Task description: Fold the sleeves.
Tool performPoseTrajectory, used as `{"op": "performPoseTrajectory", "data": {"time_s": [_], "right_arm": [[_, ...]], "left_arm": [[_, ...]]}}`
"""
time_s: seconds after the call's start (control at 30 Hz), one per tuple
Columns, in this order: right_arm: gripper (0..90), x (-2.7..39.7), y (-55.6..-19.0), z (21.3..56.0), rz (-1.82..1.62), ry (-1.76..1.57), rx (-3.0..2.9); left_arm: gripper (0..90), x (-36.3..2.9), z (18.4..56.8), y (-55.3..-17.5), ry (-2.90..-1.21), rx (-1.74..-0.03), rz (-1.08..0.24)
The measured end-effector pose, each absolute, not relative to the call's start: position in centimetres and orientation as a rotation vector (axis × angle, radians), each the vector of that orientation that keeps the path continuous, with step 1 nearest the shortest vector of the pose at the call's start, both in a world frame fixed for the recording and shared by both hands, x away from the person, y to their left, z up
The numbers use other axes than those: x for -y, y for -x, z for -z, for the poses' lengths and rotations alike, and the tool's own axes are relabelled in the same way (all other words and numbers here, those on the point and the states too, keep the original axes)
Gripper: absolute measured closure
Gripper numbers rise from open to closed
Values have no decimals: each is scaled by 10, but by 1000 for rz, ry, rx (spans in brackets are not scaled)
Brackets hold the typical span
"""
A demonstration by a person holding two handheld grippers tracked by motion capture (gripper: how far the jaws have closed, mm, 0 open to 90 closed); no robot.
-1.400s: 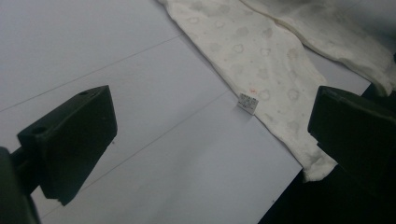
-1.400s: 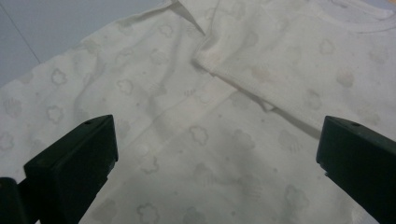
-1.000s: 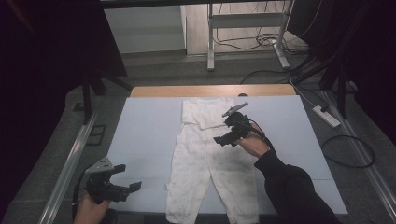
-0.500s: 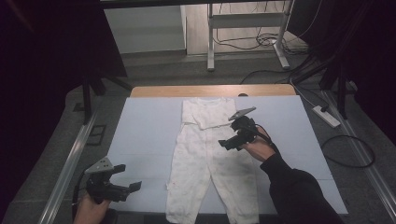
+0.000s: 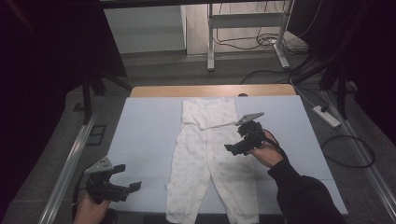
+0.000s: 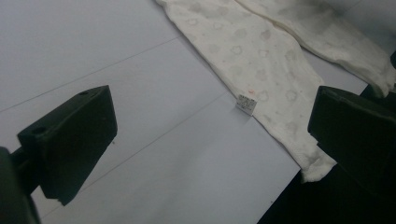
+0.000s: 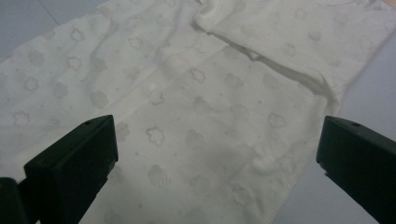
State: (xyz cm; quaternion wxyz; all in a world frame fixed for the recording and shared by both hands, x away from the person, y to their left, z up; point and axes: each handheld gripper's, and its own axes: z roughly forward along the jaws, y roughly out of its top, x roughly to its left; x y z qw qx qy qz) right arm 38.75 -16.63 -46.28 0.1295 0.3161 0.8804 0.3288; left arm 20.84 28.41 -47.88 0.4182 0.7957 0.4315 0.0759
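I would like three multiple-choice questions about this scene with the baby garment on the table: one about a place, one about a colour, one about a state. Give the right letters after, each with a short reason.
1. Where is the right gripper?
A. Over the garment's right edge
B. On the floor
C. At the table's far left corner

2. What colour is the garment?
A. Red
B. Cream white
C. Dark blue

3. How do the jaws of the left gripper stand?
A. Shut on the garment
B. Shut on nothing
C. Open, holding nothing

Answers:
1 A: the high view shows it over the cloth's right side.
2 B: the cloth looks pale cream, with a faint cloud print in the right gripper view.
3 C: the left gripper view shows the jaws wide apart above the bare table.
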Motion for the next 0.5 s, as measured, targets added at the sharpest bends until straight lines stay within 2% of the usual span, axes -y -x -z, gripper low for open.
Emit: {"op": "performPoseTrajectory", "data": {"time_s": [0.5], "right_arm": [[0, 193, -368, 461, -1010, -964, -2570]], "left_arm": [[6, -284, 479, -209, -1997, -1085, -191]]}}
